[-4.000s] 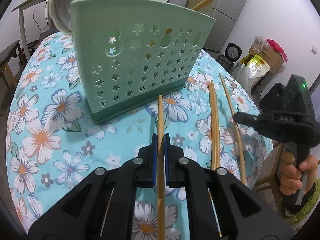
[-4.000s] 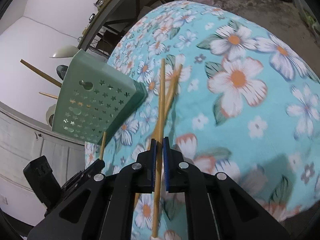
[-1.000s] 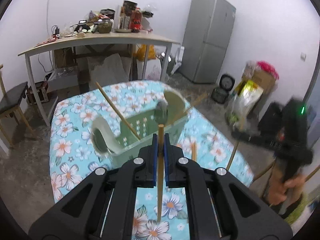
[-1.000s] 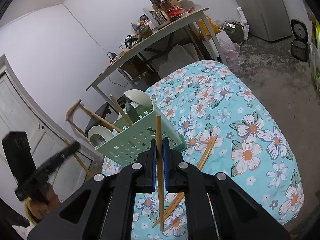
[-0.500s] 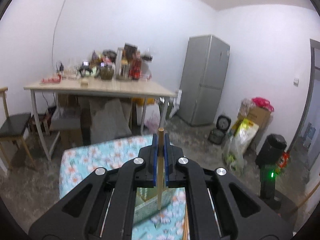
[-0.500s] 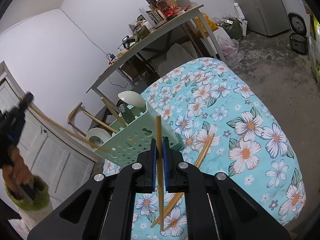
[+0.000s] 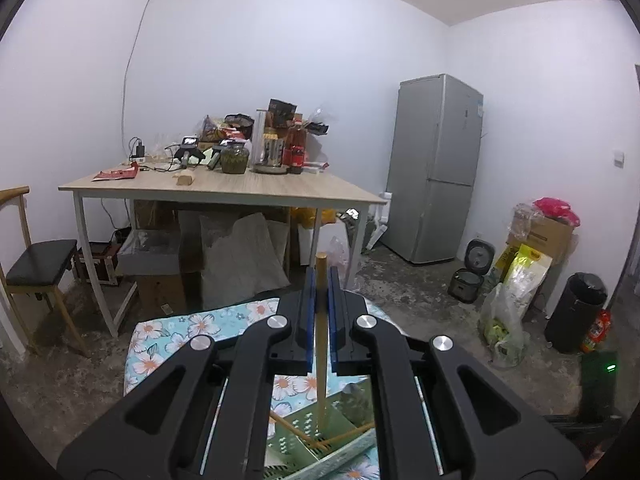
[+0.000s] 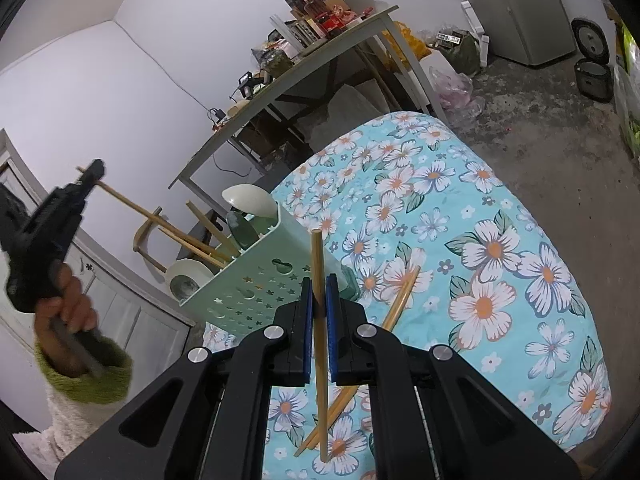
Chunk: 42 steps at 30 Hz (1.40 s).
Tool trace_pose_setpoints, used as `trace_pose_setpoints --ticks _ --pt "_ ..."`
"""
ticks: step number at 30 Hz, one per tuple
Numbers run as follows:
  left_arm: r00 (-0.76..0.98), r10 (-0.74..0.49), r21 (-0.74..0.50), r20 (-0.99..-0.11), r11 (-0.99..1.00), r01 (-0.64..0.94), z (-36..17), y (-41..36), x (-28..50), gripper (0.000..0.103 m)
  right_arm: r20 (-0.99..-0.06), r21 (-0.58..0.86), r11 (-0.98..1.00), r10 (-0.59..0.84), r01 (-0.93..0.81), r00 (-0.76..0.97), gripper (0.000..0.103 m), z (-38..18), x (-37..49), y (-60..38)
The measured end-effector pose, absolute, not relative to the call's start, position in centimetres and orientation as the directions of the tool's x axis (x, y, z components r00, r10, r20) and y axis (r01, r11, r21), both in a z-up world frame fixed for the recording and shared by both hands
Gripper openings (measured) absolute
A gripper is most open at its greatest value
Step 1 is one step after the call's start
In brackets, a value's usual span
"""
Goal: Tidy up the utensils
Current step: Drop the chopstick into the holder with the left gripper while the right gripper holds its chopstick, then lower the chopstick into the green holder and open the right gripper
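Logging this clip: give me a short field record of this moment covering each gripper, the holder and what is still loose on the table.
left gripper: shut on a chopstick, lower end over the green holder
right gripper: shut on a second chopstick, roughly upright
holder contents: spoons and several chopsticks
loose on floral tablecloth: two chopsticks beside the holder

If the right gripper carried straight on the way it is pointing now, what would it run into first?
Probably the green utensil holder: the right gripper, shut on a chopstick, points at its near right corner. Depth is unclear, so it might slip just past it onto the floral tablecloth.
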State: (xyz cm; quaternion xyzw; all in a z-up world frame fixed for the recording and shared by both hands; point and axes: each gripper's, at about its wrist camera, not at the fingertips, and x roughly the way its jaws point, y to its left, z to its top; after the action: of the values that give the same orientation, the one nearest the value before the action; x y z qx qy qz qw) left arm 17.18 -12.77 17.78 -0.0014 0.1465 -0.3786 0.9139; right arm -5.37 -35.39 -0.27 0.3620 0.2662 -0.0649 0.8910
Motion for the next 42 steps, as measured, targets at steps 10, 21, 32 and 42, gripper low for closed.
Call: trace_pose_setpoints --ticks 10,21,32,42 --pt "0.675 -0.660 -0.090 -0.331 0.734 0.673 13.4 -14.3 19.2 0.005 -0.531 0.612 0.726 0.083 0.313 0.843 0.007 -0.7 -5.1 -35.5" --pt "0.663 -0.667 -0.115 -0.341 0.729 0.675 12.9 -12.3 18.3 0.034 -0.524 0.586 0.752 0.068 0.301 0.849 0.007 0.4 -5.0 -34.8" --pt "0.674 -0.658 -0.090 -0.336 0.735 0.672 12.9 -7.0 13.9 0.062 -0.435 0.491 0.847 0.035 0.204 0.900 0.007 7.3 -4.8 -32.7" --pt "0.666 -0.622 -0.135 -0.411 0.764 0.630 8.7 -2.1 12.1 0.068 -0.286 0.350 0.933 0.016 0.089 0.958 0.007 16.2 -1.0 -30.2"
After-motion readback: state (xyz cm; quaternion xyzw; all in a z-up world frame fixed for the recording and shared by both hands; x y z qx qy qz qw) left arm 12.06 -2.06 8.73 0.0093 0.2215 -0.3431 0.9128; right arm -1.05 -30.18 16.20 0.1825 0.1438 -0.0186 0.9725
